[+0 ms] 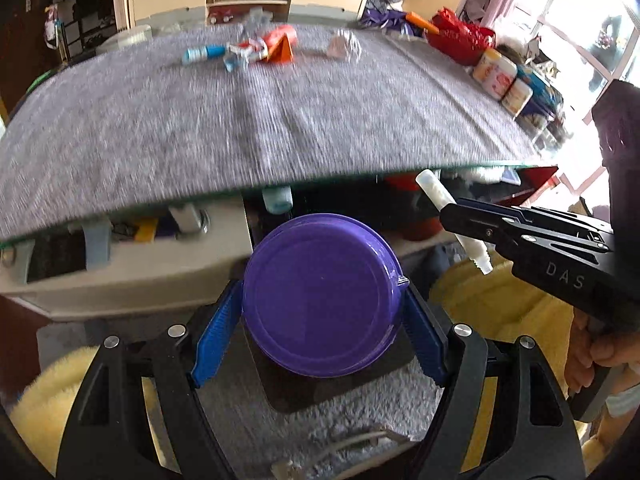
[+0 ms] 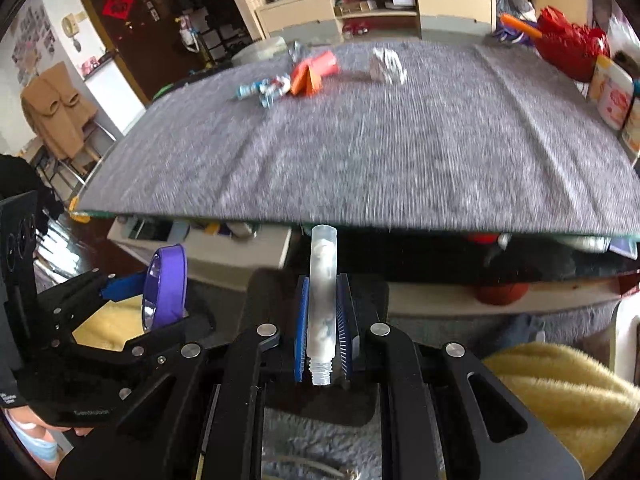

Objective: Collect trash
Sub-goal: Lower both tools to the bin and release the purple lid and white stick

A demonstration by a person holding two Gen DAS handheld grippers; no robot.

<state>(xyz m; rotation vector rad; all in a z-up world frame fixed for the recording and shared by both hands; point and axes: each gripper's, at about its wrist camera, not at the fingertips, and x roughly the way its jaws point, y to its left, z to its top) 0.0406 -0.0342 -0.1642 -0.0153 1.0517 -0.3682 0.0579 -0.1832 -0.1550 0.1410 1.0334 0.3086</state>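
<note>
My left gripper (image 1: 324, 300) is shut on a purple plastic bowl (image 1: 322, 294), held on edge below the table's near edge; the bowl also shows in the right wrist view (image 2: 166, 286). My right gripper (image 2: 324, 308) is shut on a clear plastic tube (image 2: 323, 300) with white stuff inside, also seen in the left wrist view (image 1: 436, 196). Trash lies at the far side of the grey-clothed table (image 1: 280, 120): an orange wrapper (image 1: 282, 44), a blue and white bottle (image 1: 202, 54) and a crumpled clear wrapper (image 1: 344, 46).
A red bag (image 1: 460, 36) and white jars (image 1: 496, 72) stand along the table's right edge. Cluttered shelves (image 1: 140, 240) sit under the table. A yellow fluffy blanket (image 2: 560, 392) and grey rug (image 1: 360, 412) lie below. A cabinet (image 2: 376, 10) stands behind.
</note>
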